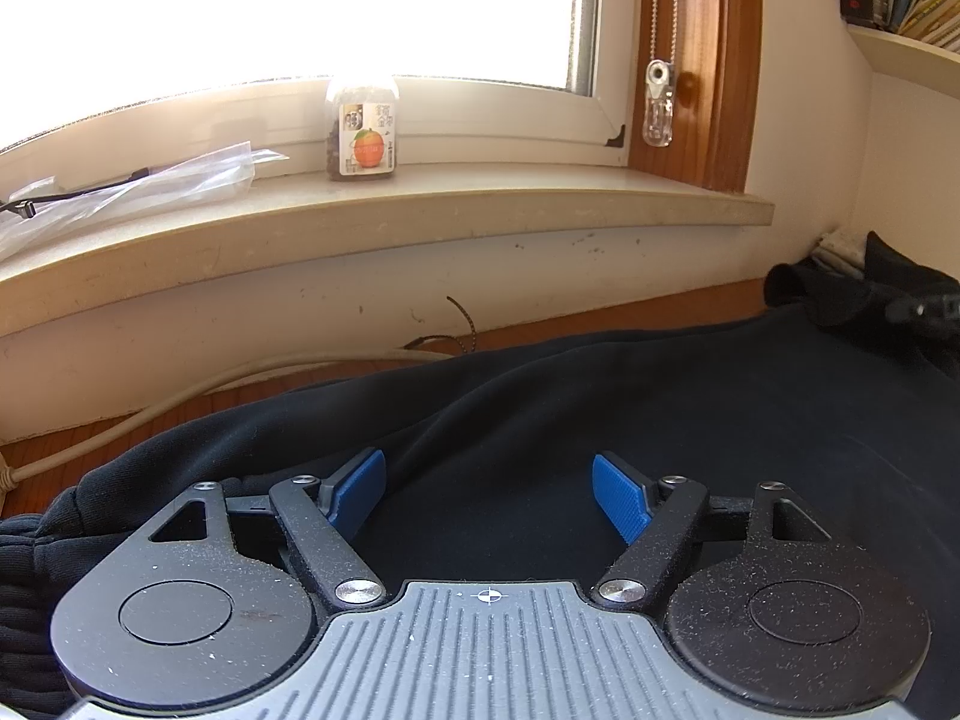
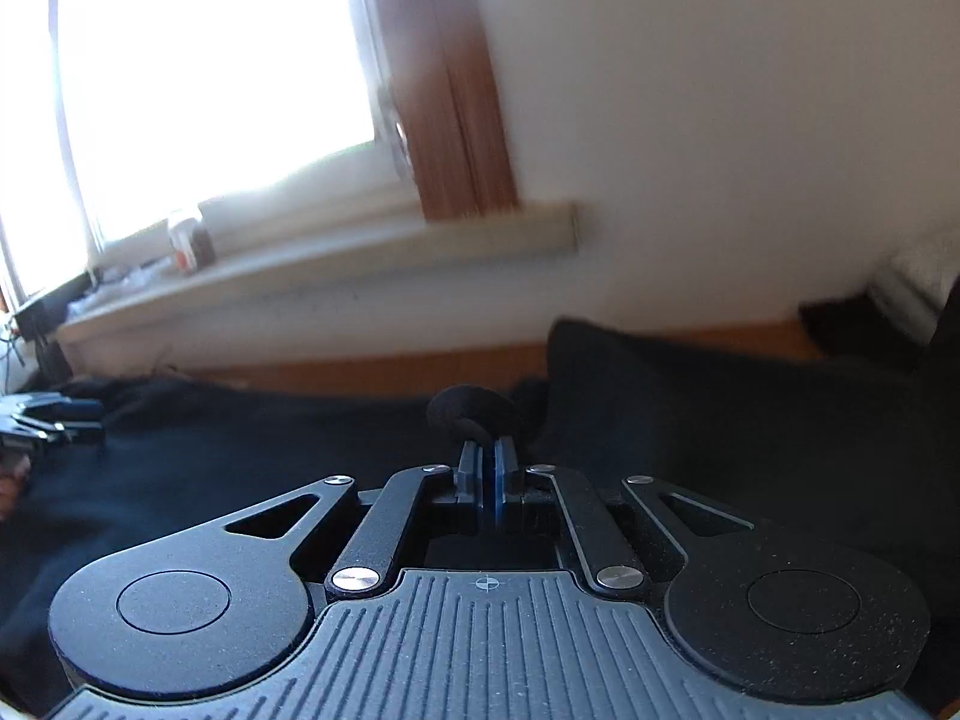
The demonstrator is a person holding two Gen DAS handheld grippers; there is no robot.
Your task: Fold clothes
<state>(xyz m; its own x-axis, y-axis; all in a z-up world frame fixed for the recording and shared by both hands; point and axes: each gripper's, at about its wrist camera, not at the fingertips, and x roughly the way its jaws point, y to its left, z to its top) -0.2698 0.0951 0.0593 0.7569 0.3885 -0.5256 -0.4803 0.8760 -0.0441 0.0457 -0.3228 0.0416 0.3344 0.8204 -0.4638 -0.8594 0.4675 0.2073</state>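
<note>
I am in the middle of a fold: my right gripper (image 2: 487,459) has its blue pads pressed together on a bunched edge of the dark garment (image 2: 690,420), and a rolled nub of that cloth pokes up just beyond the fingertips at the centre of the right wrist view. The view is smeared, which fits a hand carrying the pinched edge across. The rest of the garment spreads flat and dark over the wooden bench (image 2: 384,372), filling the lower half of the frame, with a raised flap standing up at centre right.

My left gripper (image 1: 489,495) has its jaws well apart and nothing between them; it hovers low over the garment, which covers the whole lower part of the left wrist view and runs under both blue pads (image 1: 618,498). I cannot tell whether the pads touch the cloth. A ribbed hem or cuff shows at the lower left edge of that frame. At the far right of it, a dark blurred shape may be my other gripper with the lifted cloth.

As I judge it, the next move calls for laying the pinched edge down over the flat body of the garment, lining the edges up, then letting go; the left gripper could pin the cloth so that it does not drag. The soft fabric may slump or crease on the way
</note>
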